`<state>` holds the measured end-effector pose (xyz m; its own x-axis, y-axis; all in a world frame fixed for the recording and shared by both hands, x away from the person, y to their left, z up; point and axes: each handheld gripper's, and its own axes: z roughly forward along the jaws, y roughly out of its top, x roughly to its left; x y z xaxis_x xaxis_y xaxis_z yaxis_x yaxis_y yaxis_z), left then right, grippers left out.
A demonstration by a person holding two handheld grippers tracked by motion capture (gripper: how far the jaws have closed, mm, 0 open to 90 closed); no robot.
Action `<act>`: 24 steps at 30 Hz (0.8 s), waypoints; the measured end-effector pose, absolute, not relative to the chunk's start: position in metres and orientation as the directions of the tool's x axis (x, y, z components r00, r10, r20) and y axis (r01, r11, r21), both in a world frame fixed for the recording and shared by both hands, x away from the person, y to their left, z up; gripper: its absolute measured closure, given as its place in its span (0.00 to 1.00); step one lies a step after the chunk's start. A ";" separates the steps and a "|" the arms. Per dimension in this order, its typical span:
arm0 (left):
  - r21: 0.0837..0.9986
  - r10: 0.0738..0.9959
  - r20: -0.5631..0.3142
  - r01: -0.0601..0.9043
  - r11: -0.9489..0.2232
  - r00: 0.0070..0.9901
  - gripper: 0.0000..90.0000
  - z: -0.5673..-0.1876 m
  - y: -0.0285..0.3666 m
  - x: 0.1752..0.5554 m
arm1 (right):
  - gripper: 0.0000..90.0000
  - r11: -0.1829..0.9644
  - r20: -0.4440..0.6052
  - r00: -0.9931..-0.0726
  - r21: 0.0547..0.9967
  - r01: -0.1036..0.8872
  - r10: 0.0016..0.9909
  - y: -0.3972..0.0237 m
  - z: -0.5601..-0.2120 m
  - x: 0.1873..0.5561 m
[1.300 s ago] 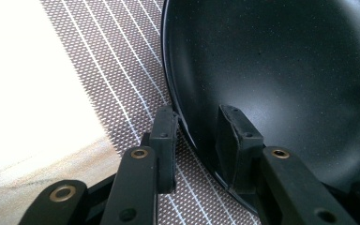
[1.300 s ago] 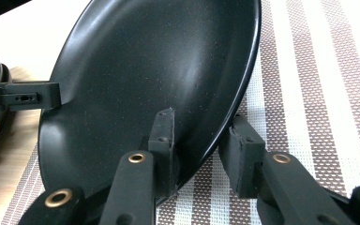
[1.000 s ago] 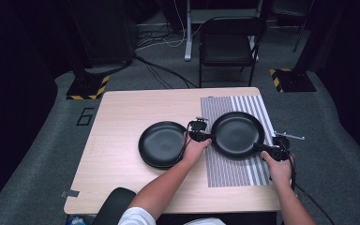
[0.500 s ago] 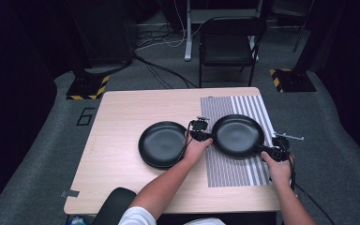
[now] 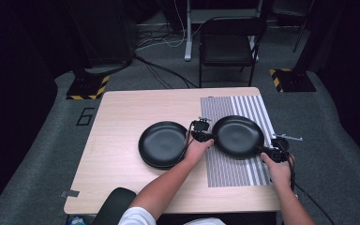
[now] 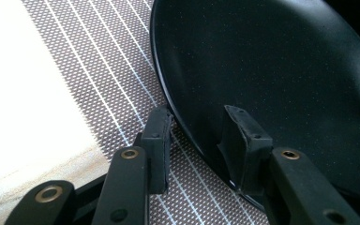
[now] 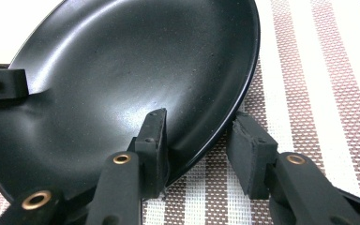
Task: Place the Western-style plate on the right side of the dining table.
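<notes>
A black plate [image 5: 238,136] sits on the striped mat [image 5: 234,171] on the bench [image 5: 122,154]. The left hand-held gripper [image 6: 194,150] and right hand-held gripper [image 7: 197,150] each have the plate's rim between their pads. Both jaws have just been opening, and the pads look loose around the rim now. A second black plate [image 5: 163,144] lies just beside it.

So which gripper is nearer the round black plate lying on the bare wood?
Left. The left gripper sits between that black plate and the black plate on the striped mat; the right gripper is at the mat plate's far rim.
</notes>
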<state>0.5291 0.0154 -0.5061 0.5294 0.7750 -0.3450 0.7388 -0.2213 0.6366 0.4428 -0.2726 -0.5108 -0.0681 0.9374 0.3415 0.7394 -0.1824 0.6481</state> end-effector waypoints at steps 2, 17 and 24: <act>0.638 0.773 -0.349 0.738 -0.218 0.530 0.69 -0.506 0.016 0.529 | 0.65 -0.182 0.342 -0.069 0.648 0.739 0.937 -0.273 -0.511 0.443; 0.648 0.762 -0.369 0.735 -0.200 0.532 0.62 -0.502 0.020 0.531 | 0.61 -0.162 0.332 -0.085 0.650 0.742 0.940 -0.272 -0.509 0.440; 0.673 0.750 -0.375 0.717 -0.184 0.544 0.58 -0.495 0.021 0.531 | 0.59 -0.176 0.336 -0.080 0.665 0.726 0.939 -0.280 -0.503 0.436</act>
<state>0.5311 0.0207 -0.4949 0.5445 0.7502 -0.3751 0.7166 -0.1837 0.6728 0.4363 -0.2795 -0.5030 -0.0804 0.9386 0.3356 0.7259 -0.1756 0.6650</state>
